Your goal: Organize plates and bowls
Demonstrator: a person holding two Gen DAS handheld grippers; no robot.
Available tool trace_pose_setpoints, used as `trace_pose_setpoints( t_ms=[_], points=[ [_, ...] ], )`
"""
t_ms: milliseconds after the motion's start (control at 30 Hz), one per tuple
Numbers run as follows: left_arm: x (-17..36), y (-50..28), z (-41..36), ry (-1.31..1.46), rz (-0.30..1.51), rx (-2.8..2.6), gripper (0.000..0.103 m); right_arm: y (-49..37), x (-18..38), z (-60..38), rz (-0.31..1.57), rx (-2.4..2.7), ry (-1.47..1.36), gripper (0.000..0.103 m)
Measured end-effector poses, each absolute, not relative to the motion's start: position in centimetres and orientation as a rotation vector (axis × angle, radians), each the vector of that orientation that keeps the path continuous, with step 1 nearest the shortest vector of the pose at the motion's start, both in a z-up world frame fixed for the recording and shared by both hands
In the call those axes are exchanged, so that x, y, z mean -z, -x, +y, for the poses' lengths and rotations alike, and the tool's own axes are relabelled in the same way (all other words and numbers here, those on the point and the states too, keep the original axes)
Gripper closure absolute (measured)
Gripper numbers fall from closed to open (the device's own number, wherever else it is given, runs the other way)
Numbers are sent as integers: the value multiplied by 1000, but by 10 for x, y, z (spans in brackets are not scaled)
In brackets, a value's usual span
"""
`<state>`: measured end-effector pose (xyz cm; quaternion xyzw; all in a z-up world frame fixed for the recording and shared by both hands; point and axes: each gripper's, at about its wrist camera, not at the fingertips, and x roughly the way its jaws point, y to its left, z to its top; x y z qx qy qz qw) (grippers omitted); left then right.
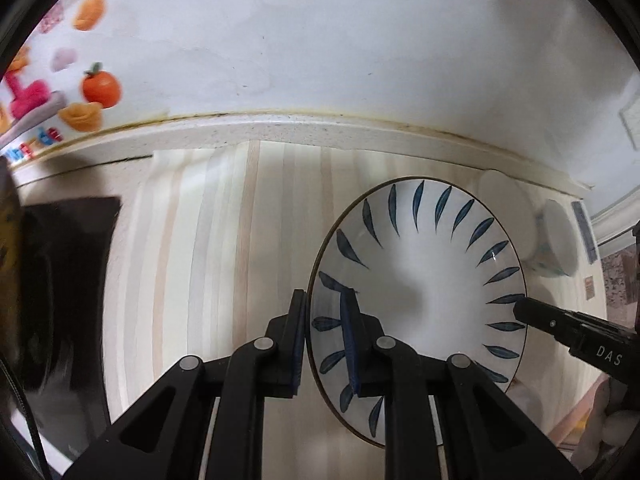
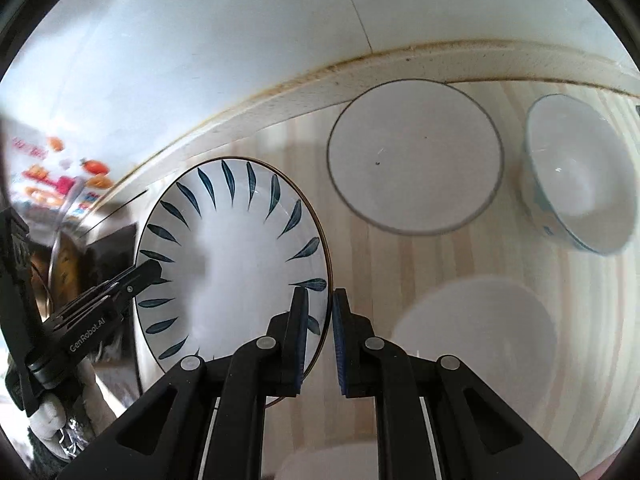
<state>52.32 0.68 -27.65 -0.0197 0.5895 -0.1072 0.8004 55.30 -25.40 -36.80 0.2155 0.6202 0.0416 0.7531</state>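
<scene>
Grippers left (image 1: 322, 312) and right (image 2: 318, 310) each pinch the rim of the white blue-leaf-patterned plate (image 2: 236, 256) over the pale striped wooden counter (image 1: 224, 240); nearby sit a white grey-rimmed bowl (image 2: 414, 160) and a blue-patterned white bowl (image 2: 580, 172).

Home kitchen counter.
Striped wooden worktop (image 2: 400, 264) meets stained white wall; bowls (image 2: 416, 160) upper right; fruit-print decal (image 1: 100, 86) upper left; dark hob-like surface (image 1: 68, 280) left.

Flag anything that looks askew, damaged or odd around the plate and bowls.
Nothing is spilled or broken. The plate is gripped at opposite rims by the left tongs and the right tongs, and looks lifted and tilted. The bowl at far right seems to lean. The wall seam is stained brown.
</scene>
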Motion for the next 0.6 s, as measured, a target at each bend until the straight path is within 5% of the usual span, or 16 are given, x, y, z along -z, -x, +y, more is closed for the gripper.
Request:
trace_pose_setpoints(
  t_ms=[300, 600],
  points=[
    [232, -443, -21, 69, 1211, 246, 88, -478, 305, -277, 1286, -164, -435, 90],
    [244, -384, -60, 47, 1253, 292, 88, -395, 296, -322, 1295, -152, -460, 90]
  ],
)
